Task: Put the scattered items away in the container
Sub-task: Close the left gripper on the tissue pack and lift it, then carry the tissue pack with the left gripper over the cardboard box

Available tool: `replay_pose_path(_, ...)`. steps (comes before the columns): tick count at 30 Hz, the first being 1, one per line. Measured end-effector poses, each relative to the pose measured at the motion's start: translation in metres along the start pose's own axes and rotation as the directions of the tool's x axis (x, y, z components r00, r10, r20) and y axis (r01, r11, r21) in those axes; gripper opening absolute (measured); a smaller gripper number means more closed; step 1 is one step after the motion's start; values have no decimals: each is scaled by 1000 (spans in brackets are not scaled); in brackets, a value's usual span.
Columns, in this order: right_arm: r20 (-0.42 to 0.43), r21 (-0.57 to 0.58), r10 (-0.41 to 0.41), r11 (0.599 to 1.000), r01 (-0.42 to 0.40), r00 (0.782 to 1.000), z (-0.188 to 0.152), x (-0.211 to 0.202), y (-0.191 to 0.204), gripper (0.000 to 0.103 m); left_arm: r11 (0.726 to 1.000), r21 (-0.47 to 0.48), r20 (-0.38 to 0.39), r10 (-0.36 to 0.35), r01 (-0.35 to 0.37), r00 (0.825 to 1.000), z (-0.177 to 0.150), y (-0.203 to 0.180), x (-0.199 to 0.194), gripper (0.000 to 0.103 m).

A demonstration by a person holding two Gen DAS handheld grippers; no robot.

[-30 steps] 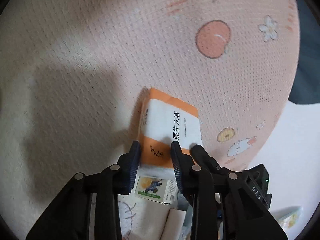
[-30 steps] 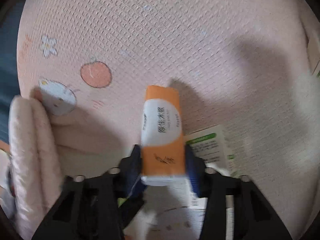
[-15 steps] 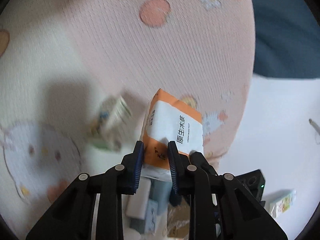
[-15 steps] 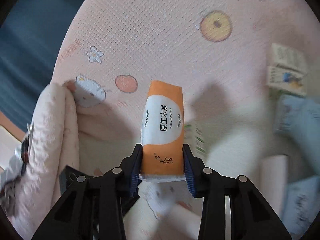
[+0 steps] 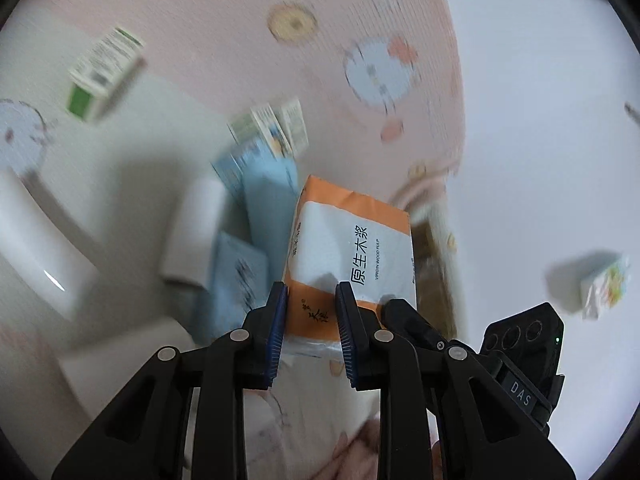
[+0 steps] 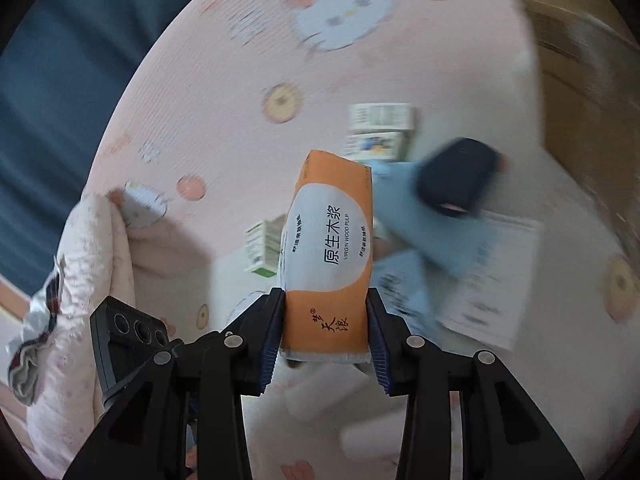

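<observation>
Orange-and-white, the soft plastic tissue pack (image 5: 352,256) sits clamped in both tools at once. On the left, the left gripper (image 5: 312,312) pinches one corner of its near end; on the right, the right gripper (image 6: 325,320) squeezes the full width of that same end — both jaws closed on the pack. It hangs above a pink cartoon-print blanket (image 6: 224,92) strewn with small cartons and blue packets. Its long axis runs away from both cameras, far end pointing forward and slightly raised. A brown cardboard box (image 6: 580,52) stands at the far right — probably the container. Carrying well means keeping both grips level, so the limp pack does not twist or sag.
</observation>
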State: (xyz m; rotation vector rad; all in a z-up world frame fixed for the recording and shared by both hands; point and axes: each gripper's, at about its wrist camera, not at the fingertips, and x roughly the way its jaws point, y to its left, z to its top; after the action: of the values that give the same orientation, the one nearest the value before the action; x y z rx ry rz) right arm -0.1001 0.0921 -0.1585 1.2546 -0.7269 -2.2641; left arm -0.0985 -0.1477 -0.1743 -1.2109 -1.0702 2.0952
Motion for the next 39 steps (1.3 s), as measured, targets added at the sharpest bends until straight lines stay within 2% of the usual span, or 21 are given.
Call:
replay_pose_path(4, 9, 81, -7, 997, 6, 1000, -15, -23, -40, 38, 986, 143, -36, 96, -90, 995, -43, -36, 13, 27)
replay_pose_path(7, 6, 121, -22, 992, 21, 1000, -27, -37, -66, 39, 976, 191, -108, 131, -109, 986, -71, -47, 28, 27)
replay_pose_path(10, 6, 198, -22, 980, 21, 1000, -39, -50, -99, 40, 962, 242, -160, 167, -125, 973, -82, -57, 55, 27)
replay_pose_path(13, 7, 258, -50, 965, 47, 999, -48, -55, -129, 42, 935, 320, -196, 221, -151, 955, -95, -71, 88, 27)
replay_pose_path(16, -6, 310, -61, 949, 60, 998, -54, -47, -149, 44, 887, 418, -194, 299, -197, 934, -113, -76, 103, 27)
replay_pose_path(17, -21, 329, -54, 943, 58, 998, -57, -42, -157, 44, 864, 452, -192, 338, -223, 922, -119, -75, 109, 27)
replay_pose_path(18, -39, 351, -42, 935, 53, 998, -59, -37, -163, 44, 859, 455, -197, 353, -234, 914, -119, -70, 110, 27)
replay_pose_path(20, -86, 396, -19, 917, 52, 996, -63, -27, -176, 46, 874, 421, -237, 365, -243, 900, -120, -56, 114, 27)
replay_pose_path(23, -126, 426, -23, 902, 75, 992, -64, -18, -187, 51, 885, 401, -276, 363, -237, 890, -127, -47, 112, 27)
replay_pose_path(29, -131, 433, -81, 892, 131, 988, -62, -25, -193, 59, 853, 484, -293, 369, -196, 882, -136, -64, 117, 27)
replay_pose_path(32, -139, 429, -145, 883, 191, 980, -64, -40, -193, 61, 854, 496, -305, 342, -159, 889, -129, -78, 118, 28)
replay_pose_path(36, -130, 449, -193, 863, 231, 973, -72, -62, -194, 62, 832, 536, -283, 335, -142, 899, -118, -90, 112, 37)
replay_pose_path(39, -148, 485, -183, 843, 233, 972, -83, -72, -196, 62, 804, 579, -259, 340, -136, 904, -103, -98, 120, 40)
